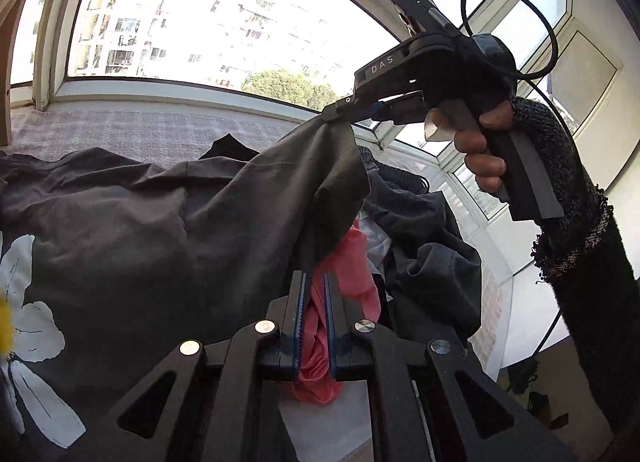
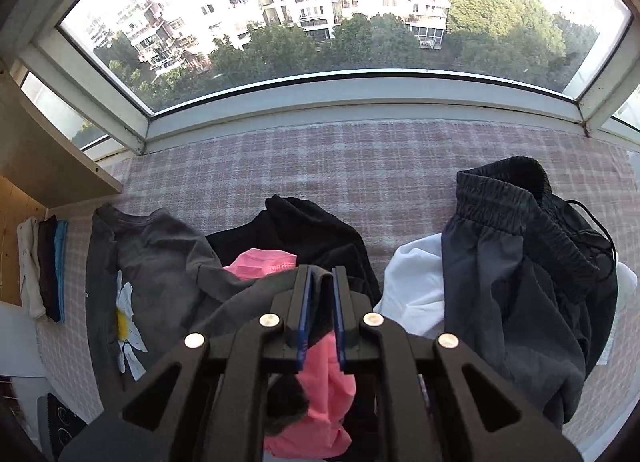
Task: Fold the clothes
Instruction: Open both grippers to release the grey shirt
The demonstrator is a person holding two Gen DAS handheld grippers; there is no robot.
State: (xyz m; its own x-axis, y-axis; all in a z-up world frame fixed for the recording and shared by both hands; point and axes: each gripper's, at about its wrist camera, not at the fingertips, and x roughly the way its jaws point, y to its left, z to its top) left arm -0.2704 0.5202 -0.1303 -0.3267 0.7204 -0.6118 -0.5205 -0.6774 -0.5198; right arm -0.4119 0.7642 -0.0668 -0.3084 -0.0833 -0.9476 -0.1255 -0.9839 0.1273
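Right tool [image 1: 334,115] pinching, lifting grey daisy shirt [image 1: 120,230]; left tool [image 1: 314,302] narrow over pink garment [image 1: 352,262]; folding barely starting, unsorted heap [image 2: 520,282] waiting beside right tool.

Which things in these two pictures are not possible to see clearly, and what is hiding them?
1. Left wrist view: whether the left tongs pinch the grey T-shirt or only frame the pink garment; their fingers hide it.
2. Right wrist view: the pink garment's shape, covered by the right tongs and the T-shirt.
3. Right wrist view: the white garment, mostly under the dark shorts.
4. Right wrist view: the folded stack, too small.
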